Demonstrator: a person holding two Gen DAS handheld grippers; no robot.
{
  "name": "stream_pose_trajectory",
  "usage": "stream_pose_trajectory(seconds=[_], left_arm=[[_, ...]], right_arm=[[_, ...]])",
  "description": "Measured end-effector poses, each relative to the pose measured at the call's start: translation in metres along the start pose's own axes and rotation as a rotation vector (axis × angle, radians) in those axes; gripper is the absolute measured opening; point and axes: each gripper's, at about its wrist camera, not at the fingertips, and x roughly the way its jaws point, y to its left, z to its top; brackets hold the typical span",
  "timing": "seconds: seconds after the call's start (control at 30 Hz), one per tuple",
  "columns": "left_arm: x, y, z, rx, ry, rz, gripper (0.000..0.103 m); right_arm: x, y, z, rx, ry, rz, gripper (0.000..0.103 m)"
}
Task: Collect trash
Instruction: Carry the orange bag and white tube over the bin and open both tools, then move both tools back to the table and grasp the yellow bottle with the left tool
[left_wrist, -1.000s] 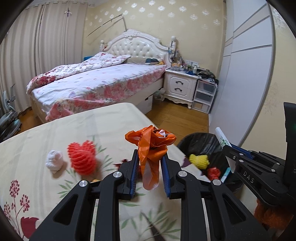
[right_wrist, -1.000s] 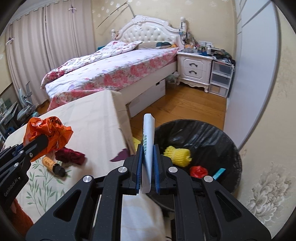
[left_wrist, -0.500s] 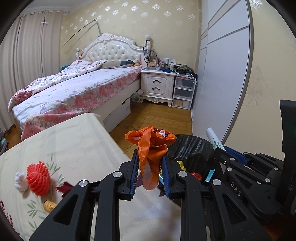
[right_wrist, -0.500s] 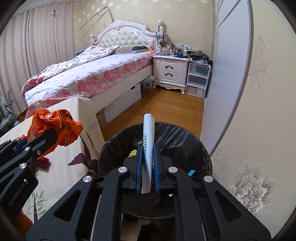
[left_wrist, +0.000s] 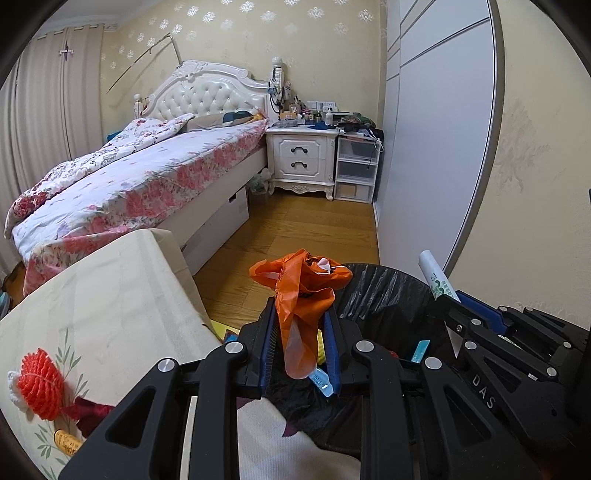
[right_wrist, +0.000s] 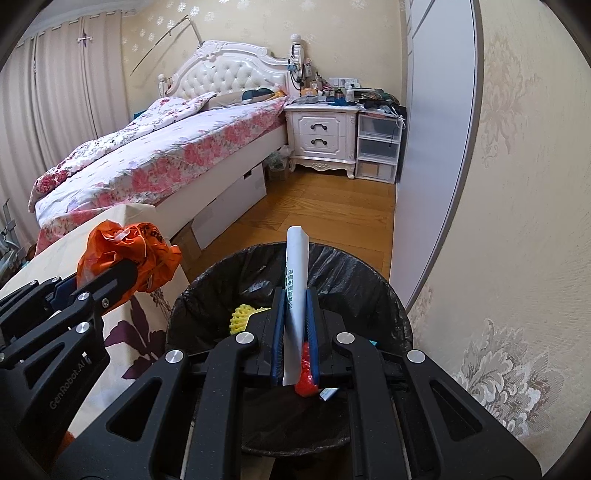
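Observation:
My left gripper (left_wrist: 301, 325) is shut on a crumpled orange plastic bag (left_wrist: 301, 288), held over the near left rim of the black-lined trash bin (left_wrist: 384, 291). My right gripper (right_wrist: 295, 314) is shut on a flat white tube with green print (right_wrist: 295, 266), held directly above the trash bin (right_wrist: 332, 266). Inside the bin lie a yellow foam net (right_wrist: 242, 315), a red piece (right_wrist: 306, 380) and a small blue wrapper (left_wrist: 419, 349). In the left wrist view the right gripper (left_wrist: 448, 297) and its white tube (left_wrist: 436, 278) show at the right.
A table with a floral cloth (left_wrist: 110, 295) stands left of the bin. On it lie a red foam net (left_wrist: 40, 380), a white piece (left_wrist: 13, 384), a dark red scrap (left_wrist: 88, 411) and a small brown bottle (left_wrist: 68, 441). A bed (right_wrist: 166, 155) and nightstand (right_wrist: 321, 136) stand beyond; a wall is close at right.
Both grippers have swung right, away from the table and over the bin, each still gripping its item. The bin now lies right under the right gripper.

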Motion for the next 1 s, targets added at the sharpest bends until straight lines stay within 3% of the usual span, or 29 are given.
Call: stream_pose_trajectory(seconds=[0.1,0.17,0.23,0.3,0.37,0.53,0.67,1.0], left_arm=[[0.006,-0.003,-0.001,0.012,0.018,0.009,0.034],[0.007,-0.002,-0.002,0.002,0.025,0.010,0.057],[0.007,0.000,-0.004,-0.013,0.024,0.008,0.061],[0.009,0.001,-0.004,-0.013,0.030,0.015,0.062],[0.009,0.002,-0.004,-0.019,0.032,0.022,0.065],[0.002,0.009,-0.004,-0.043,0.031,0.041,0.068],[-0.007,0.013,-0.008,-0.055,0.033,0.069,0.069],[-0.038,0.038,-0.032,-0.120,0.059,0.136,0.069]], right_arm=[[0.002,-0.003,-0.001,0.019,-0.005,-0.008,0.013],[0.003,-0.006,-0.001,0.031,-0.009,-0.016,0.013],[0.004,-0.008,-0.001,0.040,-0.009,-0.024,0.014],[0.006,-0.010,-0.001,0.050,-0.007,-0.027,0.016],[0.006,-0.011,-0.002,0.053,-0.009,-0.030,0.026],[0.004,-0.009,-0.002,0.045,-0.007,-0.019,0.027],[-0.002,-0.004,-0.003,0.035,-0.007,-0.002,0.036],[-0.017,0.027,-0.015,-0.030,0.019,0.073,0.041]])
